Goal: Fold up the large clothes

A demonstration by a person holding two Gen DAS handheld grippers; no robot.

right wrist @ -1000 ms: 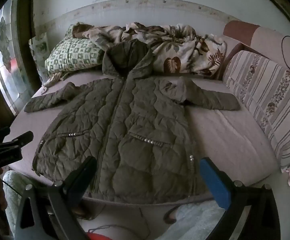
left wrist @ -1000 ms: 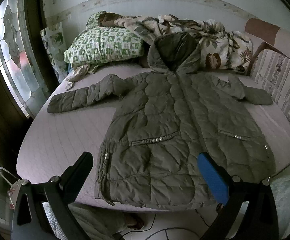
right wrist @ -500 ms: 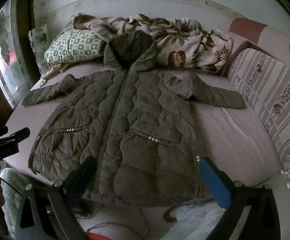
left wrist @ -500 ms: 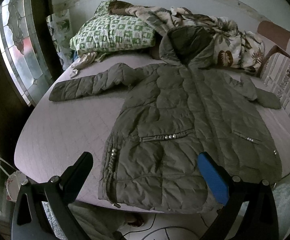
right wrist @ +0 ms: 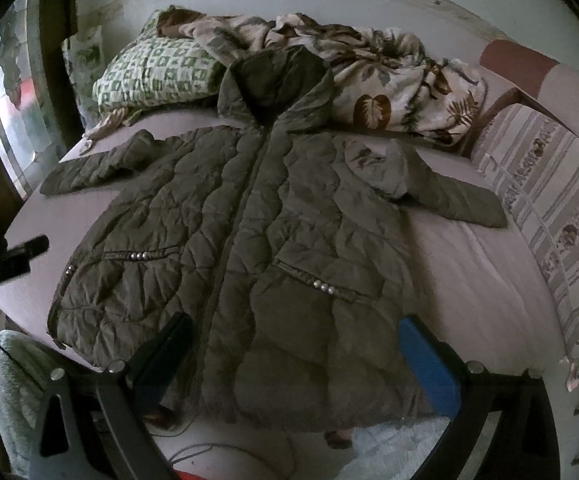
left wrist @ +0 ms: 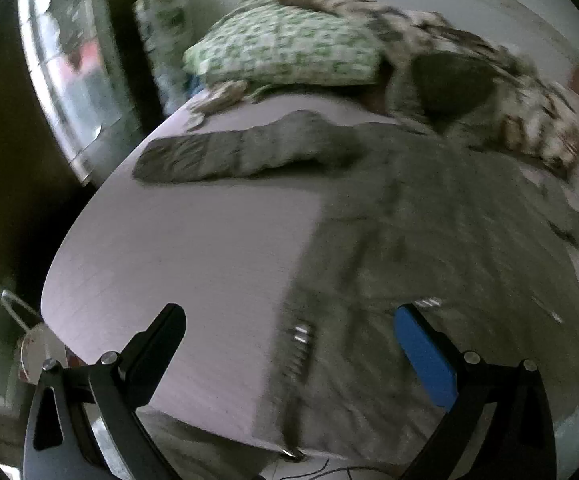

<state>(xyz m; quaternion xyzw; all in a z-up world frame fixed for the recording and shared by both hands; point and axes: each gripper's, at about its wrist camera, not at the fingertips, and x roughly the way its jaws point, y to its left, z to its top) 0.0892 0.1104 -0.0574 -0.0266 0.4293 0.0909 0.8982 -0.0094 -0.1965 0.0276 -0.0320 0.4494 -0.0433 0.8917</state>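
An olive quilted hooded coat (right wrist: 257, 224) lies flat, front up, on the pale bed (right wrist: 469, 280), hood toward the pillows and both sleeves spread out. In the blurred left wrist view the coat (left wrist: 429, 240) fills the right half, its left sleeve (left wrist: 229, 152) stretched out. My left gripper (left wrist: 289, 328) is open and empty, above the coat's lower left edge. My right gripper (right wrist: 293, 340) is open and empty, over the coat's hem. The left gripper's tip (right wrist: 21, 252) shows at the left edge of the right wrist view.
A green-patterned pillow (right wrist: 157, 72) and a leaf-print blanket (right wrist: 369, 76) lie at the head of the bed. A striped sofa back (right wrist: 549, 208) runs along the right. A window (left wrist: 69, 80) is on the left. Cables and a rug lie on the floor below.
Both grippers have moved closer to the bed. The left gripper swung left and forward, blurring its view. The coat has not moved.
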